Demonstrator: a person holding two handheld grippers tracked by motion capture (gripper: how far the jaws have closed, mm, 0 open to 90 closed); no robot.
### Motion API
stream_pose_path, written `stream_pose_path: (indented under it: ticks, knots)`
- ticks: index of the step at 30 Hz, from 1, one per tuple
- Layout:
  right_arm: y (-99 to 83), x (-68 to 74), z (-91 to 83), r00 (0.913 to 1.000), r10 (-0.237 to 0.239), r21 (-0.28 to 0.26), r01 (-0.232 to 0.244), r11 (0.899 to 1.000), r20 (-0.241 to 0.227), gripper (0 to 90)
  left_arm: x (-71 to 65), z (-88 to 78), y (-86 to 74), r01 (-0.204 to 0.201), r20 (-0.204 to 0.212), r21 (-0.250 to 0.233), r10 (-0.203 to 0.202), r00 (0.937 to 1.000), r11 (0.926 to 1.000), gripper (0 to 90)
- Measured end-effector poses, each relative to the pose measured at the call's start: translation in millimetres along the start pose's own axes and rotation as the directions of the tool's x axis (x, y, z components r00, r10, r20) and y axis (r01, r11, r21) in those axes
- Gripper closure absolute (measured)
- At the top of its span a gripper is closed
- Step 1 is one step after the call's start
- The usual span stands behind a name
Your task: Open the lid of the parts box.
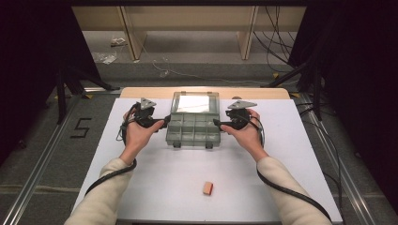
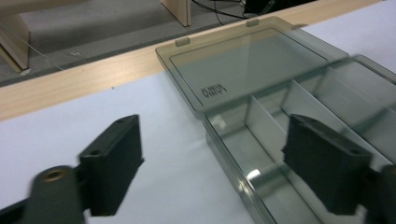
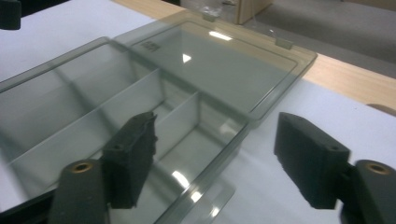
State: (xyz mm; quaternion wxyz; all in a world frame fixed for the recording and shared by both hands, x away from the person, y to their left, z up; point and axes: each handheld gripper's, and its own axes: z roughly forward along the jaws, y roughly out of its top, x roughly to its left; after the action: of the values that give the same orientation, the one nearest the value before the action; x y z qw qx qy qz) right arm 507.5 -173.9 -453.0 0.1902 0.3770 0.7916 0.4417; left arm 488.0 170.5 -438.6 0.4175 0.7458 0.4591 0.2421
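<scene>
A clear grey compartment box (image 1: pixel 193 130) lies open at the middle back of the white table, its lid (image 1: pixel 195 103) flat behind it. My left gripper (image 1: pixel 165 121) is at the box's left side and my right gripper (image 1: pixel 217 123) at its right side. In the left gripper view the left gripper (image 2: pixel 215 135) is open and straddles the box's (image 2: pixel 261 144) side wall, the pads apart from it, with the lid (image 2: pixel 252 65) beyond. In the right gripper view the right gripper (image 3: pixel 215 126) is open across the box's (image 3: pixel 93 107) other wall, not pressing it.
A small tan and orange block (image 1: pixel 208 188) lies near the table's front edge. The white sheet (image 1: pixel 169 178) covers the table, with a wooden strip (image 1: pixel 141 92) showing at the back. Cables trail from both grippers along the forearms. Dark stands flank the table.
</scene>
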Motion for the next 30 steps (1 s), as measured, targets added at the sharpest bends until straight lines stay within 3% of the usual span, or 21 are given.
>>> stream_pose_path:
  ticks: [4, 11, 14, 20, 30]
  knots:
    - [-11.3, 9.3, -15.3, 0.9985, -0.031, 0.009, 0.031, 0.999, -0.045, 22.0, -4.6, -14.0, -10.4, -0.034, 0.04, 0.039, 0.032, 0.9987, 0.9987, 0.3]
    - [-25.4, 24.4, -42.2, 0.9925, -0.048, -0.015, 0.047, 0.999, -0.112, 20.9, -18.9, -38.4, -30.7, -0.049, 0.073, 0.031, 0.046, 0.9963, 0.9983, 0.0]
    - [-33.4, 31.2, -52.9, 0.9885, -0.065, -0.008, 0.065, 0.998, -0.137, 20.4, -25.5, -47.6, -39.9, -0.077, 0.078, 0.034, 0.074, 0.9942, 0.9965, 0.0]
    - [-49.6, 44.9, -71.1, 0.9797, -0.076, -0.012, 0.075, 0.997, -0.186, 20.7, -37.0, -65.6, -51.8, -0.057, 0.119, 0.014, 0.055, 0.9913, 0.9983, 0.0]
    - [-69.7, 65.8, -86.0, 0.9628, -0.098, 0.006, 0.103, 0.995, -0.252, 20.4, -49.7, -84.7, -64.8, -0.075, 0.115, -0.015, 0.076, 0.9905, 0.9971, 0.0]
